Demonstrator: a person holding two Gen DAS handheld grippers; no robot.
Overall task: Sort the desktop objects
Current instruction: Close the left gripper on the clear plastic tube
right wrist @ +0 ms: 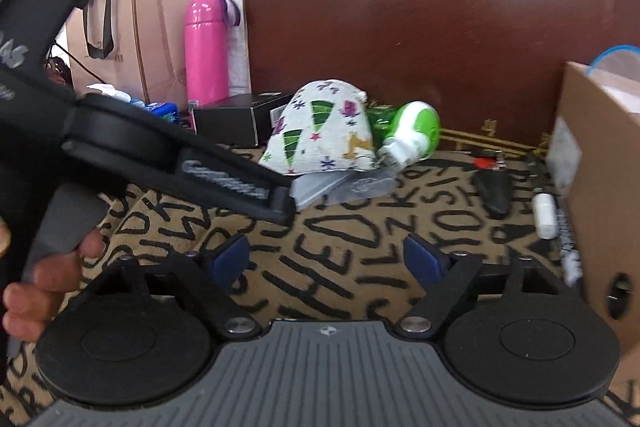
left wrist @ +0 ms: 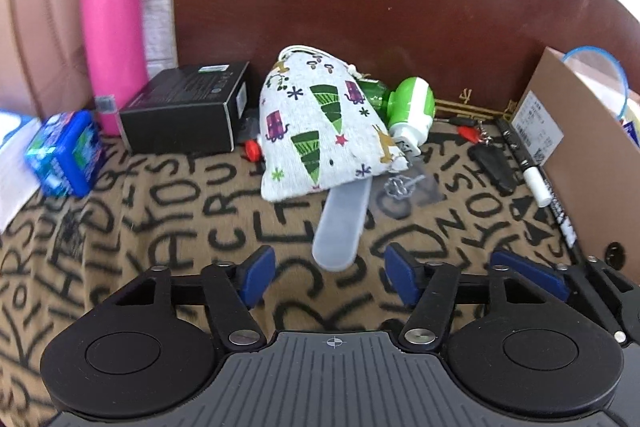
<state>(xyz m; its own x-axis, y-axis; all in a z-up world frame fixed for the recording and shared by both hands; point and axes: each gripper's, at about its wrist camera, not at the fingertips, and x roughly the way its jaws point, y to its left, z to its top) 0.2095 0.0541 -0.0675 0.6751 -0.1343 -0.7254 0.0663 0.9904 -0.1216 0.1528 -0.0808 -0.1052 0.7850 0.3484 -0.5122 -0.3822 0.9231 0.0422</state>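
both grippers empty, jaws partly apart: left gripper just short of the clear plastic case under the pouch, right gripper over the cloth.

— Where did the tree-printed cloth pouch lie?
— On the letter-patterned tan cloth, right of the black cardboard box, with the green-and-white plastic bottle behind it on its right.
— And the translucent plastic spatula?
— Partly under the pouch, before it.
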